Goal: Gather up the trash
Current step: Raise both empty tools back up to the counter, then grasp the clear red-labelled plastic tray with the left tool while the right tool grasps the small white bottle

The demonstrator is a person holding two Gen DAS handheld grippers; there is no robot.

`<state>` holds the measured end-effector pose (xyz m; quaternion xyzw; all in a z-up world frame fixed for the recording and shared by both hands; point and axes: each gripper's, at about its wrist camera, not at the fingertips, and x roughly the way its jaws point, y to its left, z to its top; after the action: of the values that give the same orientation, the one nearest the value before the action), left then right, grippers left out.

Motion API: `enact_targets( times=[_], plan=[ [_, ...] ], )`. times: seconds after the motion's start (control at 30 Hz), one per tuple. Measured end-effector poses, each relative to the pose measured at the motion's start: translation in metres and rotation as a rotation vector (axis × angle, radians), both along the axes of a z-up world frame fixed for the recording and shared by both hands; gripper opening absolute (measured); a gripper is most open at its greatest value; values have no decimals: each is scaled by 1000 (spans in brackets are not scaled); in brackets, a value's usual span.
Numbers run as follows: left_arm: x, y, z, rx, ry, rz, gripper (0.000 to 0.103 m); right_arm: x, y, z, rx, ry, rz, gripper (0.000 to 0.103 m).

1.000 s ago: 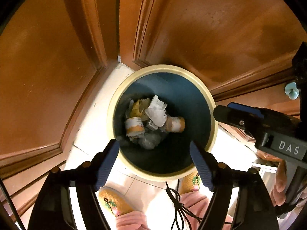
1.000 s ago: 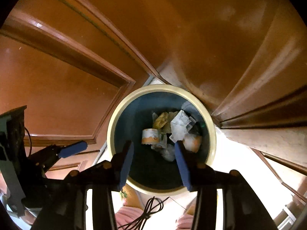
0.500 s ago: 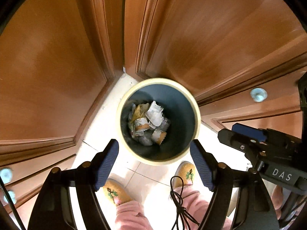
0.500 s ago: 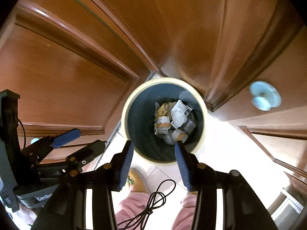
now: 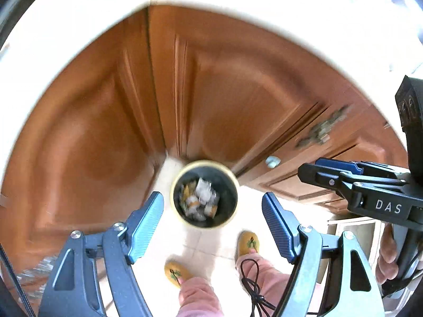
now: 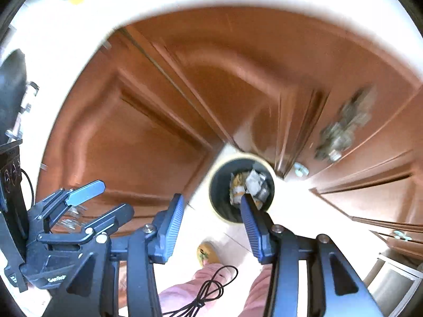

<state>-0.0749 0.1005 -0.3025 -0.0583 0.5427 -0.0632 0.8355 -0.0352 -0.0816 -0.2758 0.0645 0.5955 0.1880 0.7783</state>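
A round bin with a cream rim stands on the pale floor far below, in the corner of brown wooden cabinets. Crumpled paper and wrappers, the trash, lie in its dark inside. My left gripper hangs high above the bin, open, with nothing between its blue pads. My right gripper is open too and holds nothing; its right finger overlaps the bin in the picture. Each gripper shows at the edge of the other's view.
Brown cabinet doors and drawers with pale knobs surround the bin. A white countertop edge curves across the top. A person's feet in yellow slippers and pink trouser legs stand just before the bin. A black cable dangles.
Both grippers have risen far above the bin, which now looks much smaller. The countertop edge and the person's legs have come into view. Jaw openings are unchanged.
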Motion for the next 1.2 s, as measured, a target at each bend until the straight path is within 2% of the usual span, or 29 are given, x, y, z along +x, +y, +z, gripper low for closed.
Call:
enact_targets(
  times=[0.13, 0.17, 0.23, 0.5, 0.63, 0.7, 0.8, 0.97, 1.07, 1.2],
  plan=[
    [3, 3, 65, 9, -128, -41, 75, -5, 0, 65, 21, -94, -41, 45],
    [6, 3, 80, 4, -111, -59, 76, -5, 0, 79, 28, -116, -51, 45],
    [13, 3, 107, 24, -154, -81, 76, -7, 0, 107, 27, -172, -78, 45],
    [41, -9, 201, 80, -316, -188, 79, -4, -8, 195, -10, -331, -192, 45],
    [54, -25, 239, 138, -374, -245, 81, 7, -17, 229, -58, -359, -274, 45],
    [65, -32, 254, 138, -415, -267, 82, 16, -24, 242, -63, -353, -309, 45],
    [86, -41, 277, 119, -450, -277, 90, 37, -45, 262, -48, -340, -339, 45],
    [138, -62, 292, 165, -465, -267, 91, 86, -79, 282, 14, -346, -339, 45],
    [177, -80, 289, 228, -452, -249, 91, 130, -99, 276, 63, -321, -343, 45],
    [238, -101, 270, 260, -375, -236, 91, 196, -122, 251, 117, -259, -358, 45]
  ],
)
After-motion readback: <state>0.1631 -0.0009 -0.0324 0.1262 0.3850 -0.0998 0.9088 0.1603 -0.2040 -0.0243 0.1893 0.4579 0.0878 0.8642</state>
